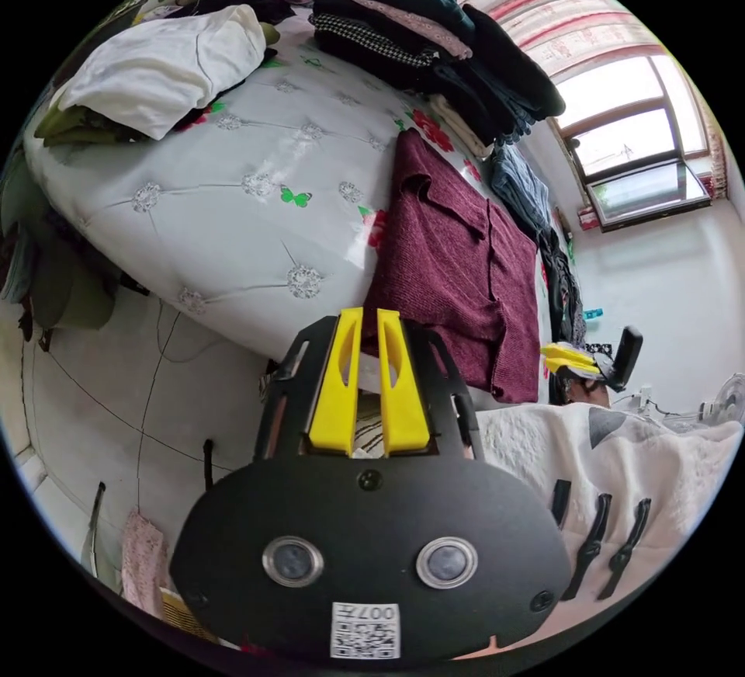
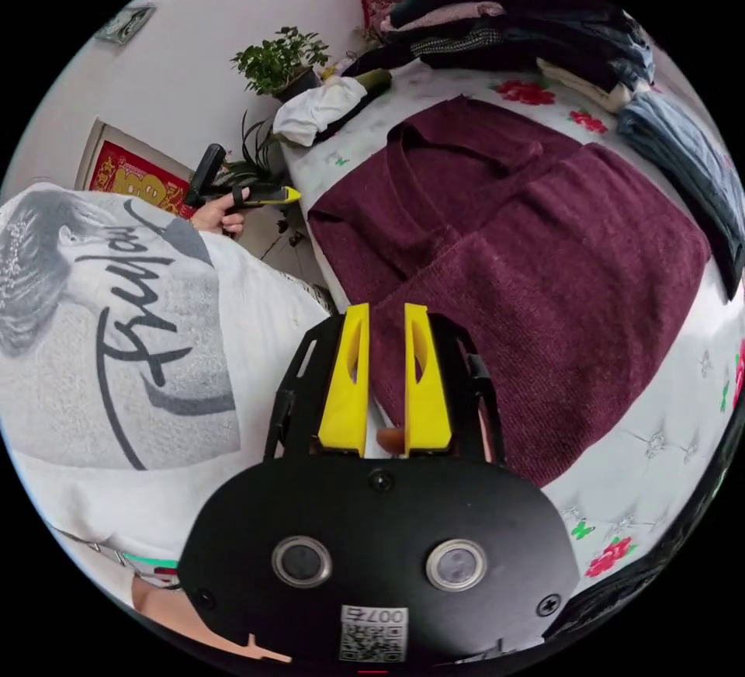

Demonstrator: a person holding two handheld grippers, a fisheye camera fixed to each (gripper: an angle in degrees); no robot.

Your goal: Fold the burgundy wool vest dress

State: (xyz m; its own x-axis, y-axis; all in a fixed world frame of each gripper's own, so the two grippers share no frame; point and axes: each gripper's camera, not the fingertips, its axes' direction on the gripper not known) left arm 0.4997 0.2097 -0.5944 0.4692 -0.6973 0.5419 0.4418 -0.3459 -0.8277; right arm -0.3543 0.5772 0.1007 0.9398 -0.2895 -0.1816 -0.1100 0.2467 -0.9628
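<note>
The vest dress [image 2: 497, 258] lies flat on the bed [image 1: 233, 196], partly folded: one panel is doubled over the body, with the collar end toward the clothes pile [image 2: 528, 17] at the head of the bed. Its near hem reaches the bed's edge, just in front of the person's shirt [image 2: 140, 335].

The right gripper [image 2: 386, 320] hangs over the near hem, jaws slightly parted and released, gripping nothing; whether the tips touch the wool cannot be told. The left gripper [image 1: 365, 324] is held off the bed's edge beside the dress, jaws likewise a little apart and empty. In the right gripper view it shows at the person's side, in a hand [image 2: 221, 215], near the plant [image 2: 279, 64].

Judged stage: first fold made, next fold not yet begun. To do it well, each gripper should take one corner of the near hem, pinching both layers together so the doubled panel does not slide. Lifting both corners evenly and carrying them toward the collar keeps the edges aligned. Thick knit tends to sag and stretch, so a low, slow carry is advisable.
</note>
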